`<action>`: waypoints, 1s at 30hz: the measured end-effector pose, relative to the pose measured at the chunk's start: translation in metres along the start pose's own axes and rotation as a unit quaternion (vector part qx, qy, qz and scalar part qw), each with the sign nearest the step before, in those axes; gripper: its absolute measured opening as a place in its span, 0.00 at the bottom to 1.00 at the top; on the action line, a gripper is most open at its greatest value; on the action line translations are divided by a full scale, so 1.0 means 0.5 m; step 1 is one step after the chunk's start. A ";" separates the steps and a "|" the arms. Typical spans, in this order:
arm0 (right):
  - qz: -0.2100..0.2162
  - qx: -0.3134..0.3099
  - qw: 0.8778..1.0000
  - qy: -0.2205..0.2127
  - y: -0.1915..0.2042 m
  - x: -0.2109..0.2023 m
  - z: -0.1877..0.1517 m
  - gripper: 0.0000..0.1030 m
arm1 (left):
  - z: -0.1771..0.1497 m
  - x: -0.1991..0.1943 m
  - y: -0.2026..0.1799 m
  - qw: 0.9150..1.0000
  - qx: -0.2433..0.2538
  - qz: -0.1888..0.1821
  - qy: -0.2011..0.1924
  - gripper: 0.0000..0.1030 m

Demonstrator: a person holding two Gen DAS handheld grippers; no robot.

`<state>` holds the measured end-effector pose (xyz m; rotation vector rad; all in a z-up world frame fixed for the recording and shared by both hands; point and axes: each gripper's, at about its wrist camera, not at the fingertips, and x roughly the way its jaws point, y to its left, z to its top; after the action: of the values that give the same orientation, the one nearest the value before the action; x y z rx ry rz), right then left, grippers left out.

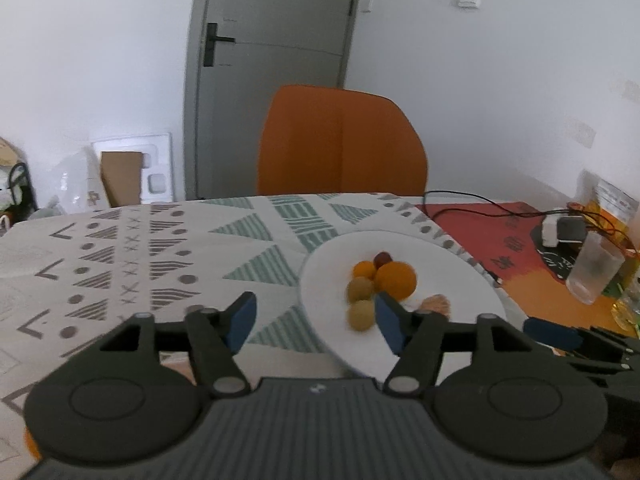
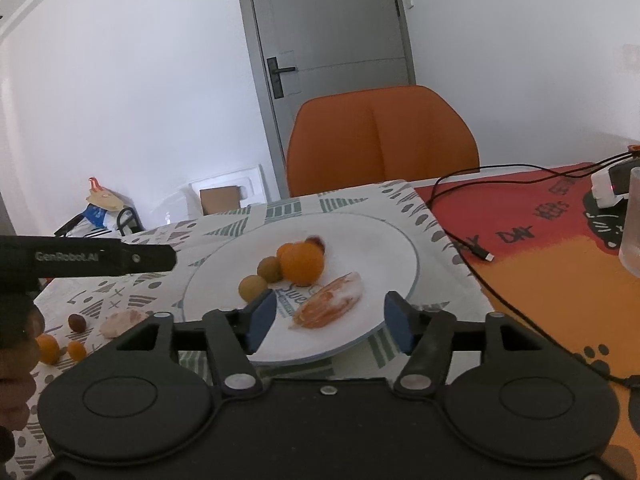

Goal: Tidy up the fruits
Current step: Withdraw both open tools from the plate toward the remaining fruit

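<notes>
A white plate (image 2: 380, 248) holds a large orange (image 2: 302, 266), a small orange (image 2: 285, 250), two olive-brown round fruits (image 2: 253, 287), a dark red fruit (image 2: 317, 242) and a peeled citrus segment (image 2: 330, 306). My right gripper (image 2: 325, 320) is open and empty, just above the plate's near edge with the segment between its fingers' line. My left gripper (image 1: 314, 322) is open and empty at the plate's (image 1: 440, 264) left edge, near the brown fruits (image 1: 361, 314). On the cloth to the left lie another segment (image 2: 120, 322), a brown fruit (image 2: 76, 322) and two small oranges (image 2: 48, 350).
An orange chair (image 2: 380, 140) stands behind the table. A black cable (image 2: 460, 236) runs over the red mat to a charger (image 2: 608, 188). A plastic cup (image 1: 594, 272) stands at the right. The patterned cloth (image 1: 160, 248) stretches to the left.
</notes>
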<state>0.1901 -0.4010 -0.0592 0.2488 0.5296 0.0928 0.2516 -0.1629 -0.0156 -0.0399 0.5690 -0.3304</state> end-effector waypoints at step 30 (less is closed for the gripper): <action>0.077 -0.022 0.997 0.002 0.130 0.000 -0.009 1.00 | -0.049 -0.148 0.182 0.991 -0.062 0.112 -0.033 0.94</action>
<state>0.1864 -0.3375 -0.0464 0.2456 0.5119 0.2538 0.2066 -0.0521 -0.0092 -0.1051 0.5212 -0.0739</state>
